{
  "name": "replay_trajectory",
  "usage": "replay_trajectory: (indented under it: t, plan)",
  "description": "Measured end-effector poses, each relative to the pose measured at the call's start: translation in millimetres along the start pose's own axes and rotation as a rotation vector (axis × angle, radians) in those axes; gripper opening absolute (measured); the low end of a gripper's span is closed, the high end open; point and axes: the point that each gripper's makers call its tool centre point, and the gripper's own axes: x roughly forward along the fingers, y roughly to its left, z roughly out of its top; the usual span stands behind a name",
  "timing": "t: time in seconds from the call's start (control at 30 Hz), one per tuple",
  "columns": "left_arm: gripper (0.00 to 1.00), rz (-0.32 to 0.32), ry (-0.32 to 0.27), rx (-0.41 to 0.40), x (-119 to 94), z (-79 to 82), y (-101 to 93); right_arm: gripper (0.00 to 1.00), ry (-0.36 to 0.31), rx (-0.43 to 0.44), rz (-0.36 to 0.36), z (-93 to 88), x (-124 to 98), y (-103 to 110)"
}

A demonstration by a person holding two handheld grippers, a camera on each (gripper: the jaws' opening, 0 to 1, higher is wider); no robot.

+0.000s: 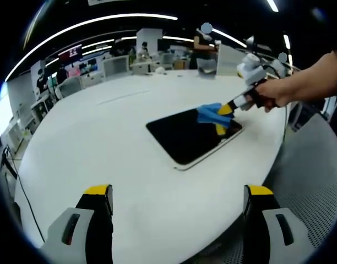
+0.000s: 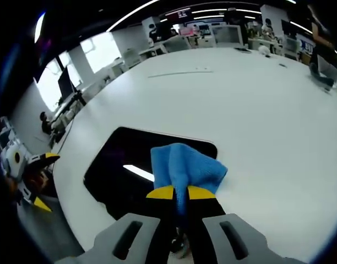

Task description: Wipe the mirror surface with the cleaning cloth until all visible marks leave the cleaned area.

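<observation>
Right hand-held gripper [image 2: 179, 192] clamped blue microfibre cloth [image 2: 186, 165], pressed on dark rectangular mirror [image 2: 124, 159] for wiping | left hand-held gripper [image 1: 179, 201] apart, clear of mirror above white surface [image 1: 102, 132]

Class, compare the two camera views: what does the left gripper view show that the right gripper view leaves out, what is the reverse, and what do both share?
Left gripper view: the person's hand holding the right gripper from outside, and a perforated grey floor beside the table.

Right gripper view: a bright light streak reflected in the mirror, and the jaws seen close up, pinched on the cloth. The left gripper appears at the edge, too small to judge.

Both: the white table, the dark mirror lying flat, the blue cloth pressed on it.
</observation>
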Motion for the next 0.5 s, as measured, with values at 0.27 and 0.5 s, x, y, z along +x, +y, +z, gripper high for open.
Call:
replay_trajectory:
  t: [0.27, 0.5]
  plan:
    - [0.99, -0.001, 0.002, 0.002, 0.6, -1.1, -0.4, 0.02, -0.001, 0.015, -0.019, -2.8, -5.0, -10.0]
    - [0.99, 0.002, 0.002, 0.000, 0.4, -1.2, 0.0, 0.02, 0.000, 0.010, -0.026, -3.2, -5.6, -11.7]
